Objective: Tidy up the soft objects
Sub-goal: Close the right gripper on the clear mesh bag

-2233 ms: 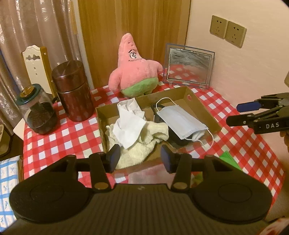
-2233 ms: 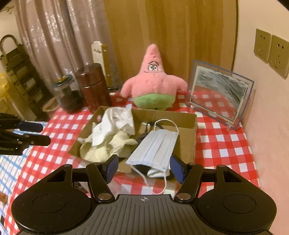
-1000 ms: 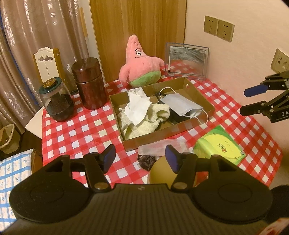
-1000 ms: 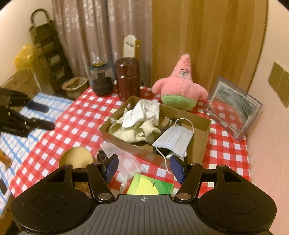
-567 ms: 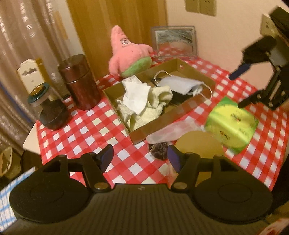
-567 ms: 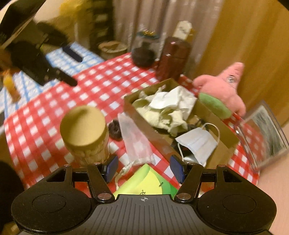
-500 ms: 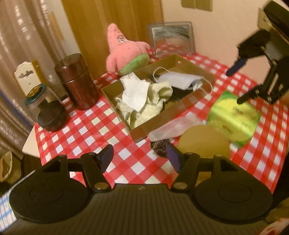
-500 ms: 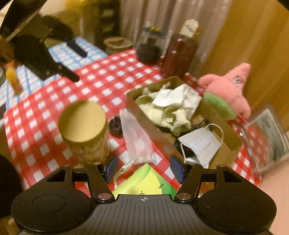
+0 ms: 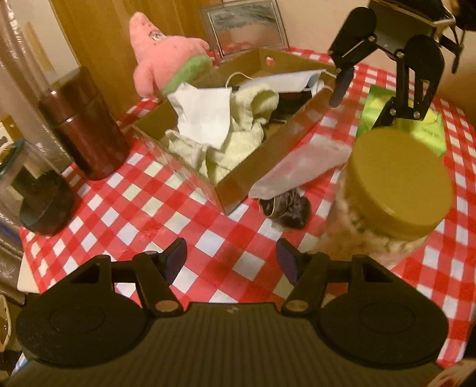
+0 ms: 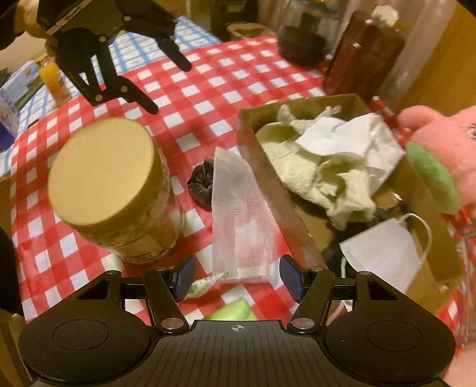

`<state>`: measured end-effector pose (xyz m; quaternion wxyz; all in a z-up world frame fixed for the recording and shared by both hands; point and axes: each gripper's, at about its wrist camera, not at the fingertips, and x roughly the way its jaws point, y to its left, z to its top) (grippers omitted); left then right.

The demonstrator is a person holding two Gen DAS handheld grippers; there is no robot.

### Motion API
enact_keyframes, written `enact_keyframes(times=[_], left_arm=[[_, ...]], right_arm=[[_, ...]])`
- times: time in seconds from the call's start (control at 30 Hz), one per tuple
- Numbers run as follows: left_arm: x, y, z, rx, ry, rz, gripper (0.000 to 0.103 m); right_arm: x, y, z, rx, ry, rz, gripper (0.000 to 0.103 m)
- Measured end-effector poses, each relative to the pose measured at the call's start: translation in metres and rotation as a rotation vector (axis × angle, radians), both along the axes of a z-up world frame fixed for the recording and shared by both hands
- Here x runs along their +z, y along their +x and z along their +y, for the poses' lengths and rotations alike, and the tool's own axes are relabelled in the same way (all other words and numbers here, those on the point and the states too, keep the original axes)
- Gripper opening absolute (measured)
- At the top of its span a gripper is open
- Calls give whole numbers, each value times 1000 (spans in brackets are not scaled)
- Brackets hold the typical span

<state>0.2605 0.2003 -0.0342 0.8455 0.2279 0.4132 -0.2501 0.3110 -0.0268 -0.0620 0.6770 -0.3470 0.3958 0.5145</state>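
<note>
Left tool (image 9: 232, 257) is spread apart, nothing between the fingers, hovering low over the red-checked surface (image 9: 154, 208) just short of the dark scrunchie (image 9: 285, 210). Right tool (image 10: 235, 275) is likewise spread and empty, sitting over the near end of the clear mesh pouch (image 10: 242, 220). The pouch lies flat on the surface, its long edge touching the outer wall of the cardboard box (image 10: 276, 190); the scrunchie (image 10: 202, 184) sits just beside the pouch's far end, partly tucked under it in the left wrist view. The box holds a pale yellow cloth (image 9: 238, 140) with a crumpled white tissue (image 9: 205, 116) on top of it, and a blue face mask (image 10: 383, 254) draped over the box's other end, one ear loop hanging past the rim. The pink star plush (image 9: 165, 50) stands behind the box, touching its far wall. A gold-lidded jar (image 10: 116, 190) stands upright near the pouch, apart from the box. A green packet (image 9: 416, 125) lies on the surface beyond the jar, under the right tool as the left camera sees it. A dark brown canister (image 9: 83, 125) and a glass jar (image 9: 32, 190) stand to the box's left. A mirror (image 9: 247, 25) leans against the wall behind. Both frames have motion blur.
</note>
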Motion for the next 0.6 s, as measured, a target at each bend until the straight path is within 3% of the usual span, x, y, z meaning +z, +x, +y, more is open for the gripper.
enact_keyframes(times=[0.4,0.6], left_arm=[[-35,22,-4,-79,-26,25,63],[-44,29,-4,-95,-38,21,63]], right_arm=[[-42,21,35,96,-106,33,63],[-58,27,42,101,-117,37,35]])
